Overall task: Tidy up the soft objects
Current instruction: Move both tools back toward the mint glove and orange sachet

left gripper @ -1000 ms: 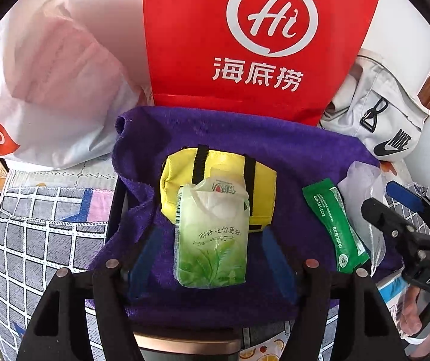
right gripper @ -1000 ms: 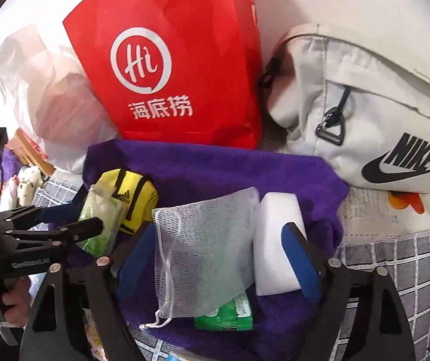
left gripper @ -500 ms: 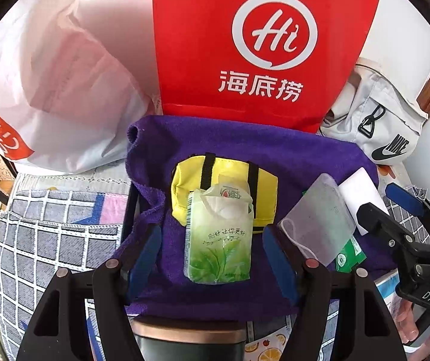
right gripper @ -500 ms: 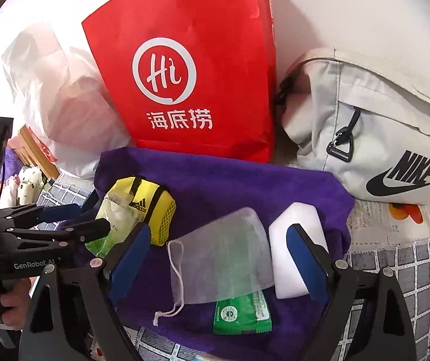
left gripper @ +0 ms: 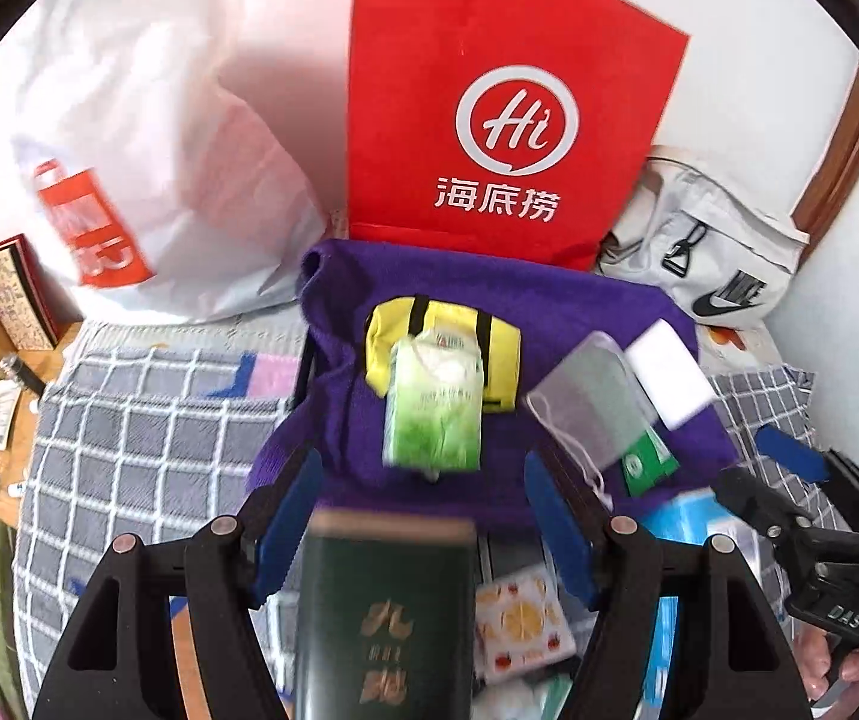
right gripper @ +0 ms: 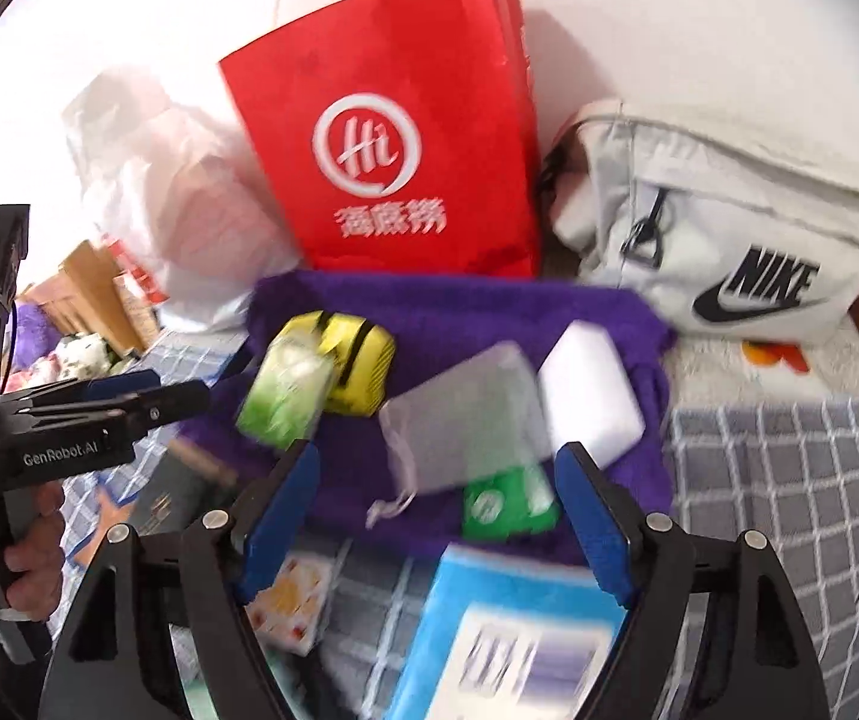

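A checked grey blanket covers the bed, and a red paper bag with a white round logo stands against the wall at the back. Left of it slumps a white plastic bag; right of it lies a pale sling bag with a black logo.

In front of the red bag a purple towel is spread out, and the soft things rest on it. A yellow pouch with black straps lies toward the towel's left half, and a green tissue pack leans on its front. To the right lie a grey mesh drawstring bag and, touching its right edge, a white sponge block. A small green sachet pokes out from under the mesh bag's near edge.

The left gripper has its fingers apart with nothing between the pads; the tissue pack lies just beyond the tips, centred between them. A dark green booklet sits below, close to the camera. The right gripper also has its fingers apart, and they are closing; nothing is clamped. The mesh bag and sachet lie just past the tips, the sponge beyond the right one. A blue box lies under the fingers, off the towel, and a small fruit-print packet sits beside it.
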The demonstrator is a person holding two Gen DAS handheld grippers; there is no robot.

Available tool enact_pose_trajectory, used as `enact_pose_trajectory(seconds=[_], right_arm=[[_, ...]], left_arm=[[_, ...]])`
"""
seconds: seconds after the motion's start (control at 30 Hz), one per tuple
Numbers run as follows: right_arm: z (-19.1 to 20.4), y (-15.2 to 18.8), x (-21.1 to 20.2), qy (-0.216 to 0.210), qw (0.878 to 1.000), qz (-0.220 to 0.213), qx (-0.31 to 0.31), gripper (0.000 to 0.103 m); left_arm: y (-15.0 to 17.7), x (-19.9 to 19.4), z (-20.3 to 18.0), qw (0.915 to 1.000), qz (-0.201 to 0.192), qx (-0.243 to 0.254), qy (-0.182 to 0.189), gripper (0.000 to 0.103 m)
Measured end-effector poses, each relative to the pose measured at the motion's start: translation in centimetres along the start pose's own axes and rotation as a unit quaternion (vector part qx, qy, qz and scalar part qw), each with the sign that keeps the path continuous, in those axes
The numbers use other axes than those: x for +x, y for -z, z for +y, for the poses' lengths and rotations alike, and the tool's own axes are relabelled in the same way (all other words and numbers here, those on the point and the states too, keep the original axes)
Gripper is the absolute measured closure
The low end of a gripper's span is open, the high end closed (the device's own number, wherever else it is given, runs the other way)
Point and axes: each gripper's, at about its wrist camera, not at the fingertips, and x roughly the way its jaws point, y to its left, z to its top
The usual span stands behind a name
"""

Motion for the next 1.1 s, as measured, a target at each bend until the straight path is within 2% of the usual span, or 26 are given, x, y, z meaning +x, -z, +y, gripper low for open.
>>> enact_pose_trajectory(seconds=[0.2,0.33,0.43,0.6,0.7,0.97,1.1], right_arm=[[2.2,3.1,-1.0,-0.022,0.999,0.026,0.0,0.022],[5.4,5.3,-1.0,-0.005,0.998,0.025,-0.049,0.023],[7.8,6.6,0.3,-0.01,0.996,0.047,-0.082,0.03],[10.2,8.1,3.5,0.004,0.989,0.091,-0.114,0.032],[10.6,8.6,5.0,0.012,0.988,0.106,-0.111,0.032],[10.6,9.2,8.2,0.027,0.985,0.14,-0.094,0.032],[11.0,9.1,8.8,0.04,0.984,0.137,-0.103,0.029]], left_arm=[[3.1,-3.2,1.7,0.9998,-0.007,-0.014,-0.011,0.035],[5.1,-4.1,3.6,0.9995,-0.005,-0.023,-0.021,0.035],[6.1,-4.3,5.4,0.9992,-0.006,-0.027,-0.03,0.035],[6.4,-4.2,7.5,0.9985,-0.003,-0.039,-0.039,0.035],[6.4,-4.2,8.3,0.9984,-0.006,-0.039,-0.039,0.035],[6.1,-4.0,9.7,0.9984,-0.012,-0.043,-0.035,0.035],[6.1,-3.7,10.2,0.9982,-0.012,-0.049,-0.033,0.035]])
